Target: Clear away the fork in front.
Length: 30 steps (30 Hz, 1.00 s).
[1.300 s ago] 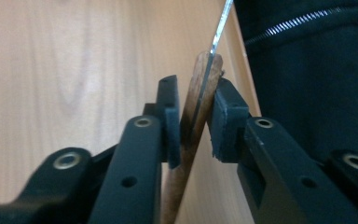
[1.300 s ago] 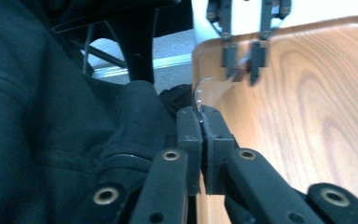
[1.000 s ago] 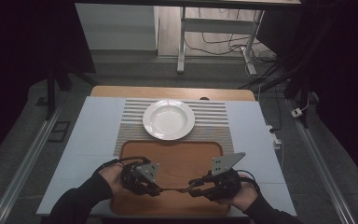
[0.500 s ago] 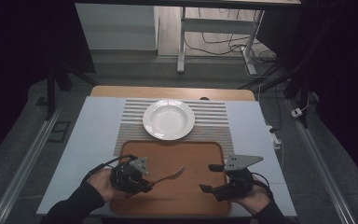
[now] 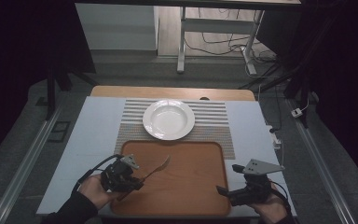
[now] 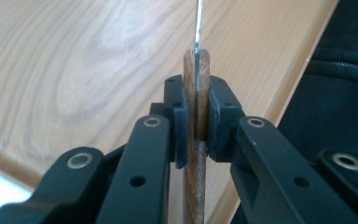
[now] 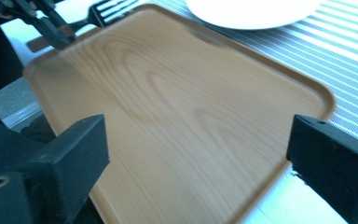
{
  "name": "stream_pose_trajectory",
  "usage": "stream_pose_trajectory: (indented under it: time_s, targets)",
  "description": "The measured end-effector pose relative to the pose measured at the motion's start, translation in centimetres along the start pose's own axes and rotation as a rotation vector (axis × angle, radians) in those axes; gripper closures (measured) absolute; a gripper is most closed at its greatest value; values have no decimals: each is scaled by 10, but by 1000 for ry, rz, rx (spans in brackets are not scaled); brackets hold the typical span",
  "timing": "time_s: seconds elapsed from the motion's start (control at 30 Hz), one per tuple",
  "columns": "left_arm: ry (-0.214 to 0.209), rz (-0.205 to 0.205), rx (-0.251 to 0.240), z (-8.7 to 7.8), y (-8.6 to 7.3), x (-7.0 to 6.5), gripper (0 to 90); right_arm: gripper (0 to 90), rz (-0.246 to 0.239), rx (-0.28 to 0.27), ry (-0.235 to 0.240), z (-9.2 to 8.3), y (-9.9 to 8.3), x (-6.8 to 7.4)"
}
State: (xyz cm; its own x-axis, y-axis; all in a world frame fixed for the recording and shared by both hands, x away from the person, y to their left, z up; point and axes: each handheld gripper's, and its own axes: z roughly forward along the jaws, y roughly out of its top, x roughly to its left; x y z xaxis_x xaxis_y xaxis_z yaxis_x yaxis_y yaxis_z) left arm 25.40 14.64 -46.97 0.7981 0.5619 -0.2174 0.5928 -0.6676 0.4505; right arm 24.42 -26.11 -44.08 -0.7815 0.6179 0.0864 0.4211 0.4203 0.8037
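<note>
At the left of the high view, the left gripper [image 5: 133,181] is clamped on the wooden handle of a fork [image 5: 154,169], near the handle's lower end. The left gripper view shows the two pads pressing the handle from either side, with the thin metal shank running up and away from them. The fork hangs over the left part of the wooden tray [image 5: 191,186], its tines angled up toward the white plate [image 5: 168,119]. Whether the tines touch the tray surface cannot be told from here.

The plate sits beyond the tray on a striped placemat [image 5: 214,122], empty and well apart from the fork.

At the right, the right gripper [image 5: 228,191] hovers over the tray's right front corner. Its jaws have just been opening and now stand wide, with nothing between them. Its own view looks across the bare tray toward the fork and the left gripper at the far corner.

As a judgement, the fork now rests in the left gripper alone, so any passing between the two hands looks finished. What seems left is laying the fork down, likely beside the plate on the placemat, and then letting go.
</note>
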Motion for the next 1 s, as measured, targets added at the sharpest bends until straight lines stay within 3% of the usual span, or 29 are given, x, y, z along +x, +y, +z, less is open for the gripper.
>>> stream_pose_trajectory:
  time_s: [0.03, 0.07, 0.1, 0.13, 0.17, 0.27, 0.3, 0.33, 0.43, 0.53, 0.73, 0.87, 1.0]
  targets:
    - [4, -15, 6, 0, -1, 1, 798, 32, 6, 3, -11, -2, -2, -1]
    - [8, -60, 8, 1, -4, 2, 797, 31, 14, 6, -16, -3, -4, -1]
    - [8, -60, 8, 1, -4, 2, 797, 28, 22, 5, -21, -5, -6, -1]
    - [22, -107, 17, 2, -7, 4, 797, 26, 28, 8, -25, -6, -8, -1]
    - [22, -107, 17, 2, -7, 4, 796, 25, 30, 12, -32, -8, -9, -1]
    - [43, -178, 36, 5, -12, 8, 796, 24, 36, 27, -39, -11, -14, 1]
    - [70, -221, 48, 8, -14, 11, 796, 24, 35, 32, -46, -12, -16, 1]
    - [70, -221, 48, 8, -14, 11, 795, 24, 38, 39, -49, -13, -17, 2]
    - [77, -275, 61, 12, -16, 15, 794, 22, 42, 56, -65, -15, -22, 2]
    - [97, -296, 80, 18, -16, 18, 794, 21, 54, 63, -73, -18, -26, 1]
    - [117, -290, 123, 29, -13, 20, 785, 21, 91, 57, -78, -22, -29, -2]
    - [120, -283, 112, 29, -14, 21, 763, 21, 94, 56, -81, -23, -29, -2]
    - [96, -293, 80, 26, -14, 23, 669, 21, 105, 61, -85, -24, -29, -3]
